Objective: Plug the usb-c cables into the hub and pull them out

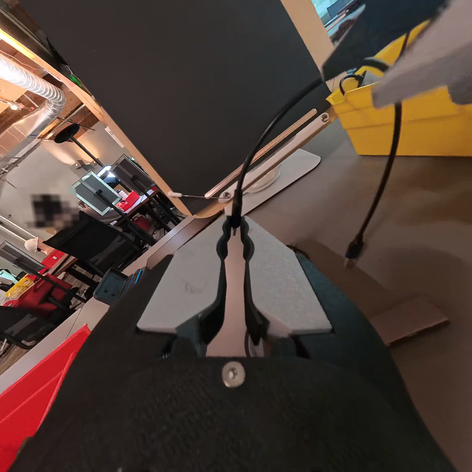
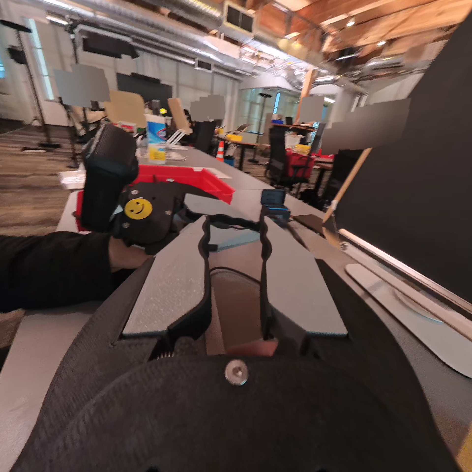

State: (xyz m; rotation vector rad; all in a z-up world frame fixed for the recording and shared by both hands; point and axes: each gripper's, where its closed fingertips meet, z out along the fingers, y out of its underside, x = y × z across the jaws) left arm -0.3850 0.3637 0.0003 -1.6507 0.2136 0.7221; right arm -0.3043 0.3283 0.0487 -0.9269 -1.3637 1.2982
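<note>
Grey-brown table (image 1: 383, 204) is what carries everything, in an open workshop. One black board (image 1: 191, 89) is propped on its stand along the far edge, presumably as a plain backdrop. Two bins are counted: one yellow bin (image 1: 408, 127) at the far right corner and one red bin (image 2: 204, 178) toward the left end, probably for spare parts. Of the two grippers, the left gripper (image 1: 235, 226) is clenched on the plug end of one black usb-c cable (image 1: 265, 125), gripped close to the connector so that it can be steered. The right gripper (image 2: 234, 224) is held with its jaws apart, and nothing is seen between them. One dark box with blue ports (image 1: 109, 283), judged to be the hub, lies at the left edge beside the left gripper. Two cables are counted; the second cable (image 1: 385, 178) hangs free, its plug just above the table.
</note>
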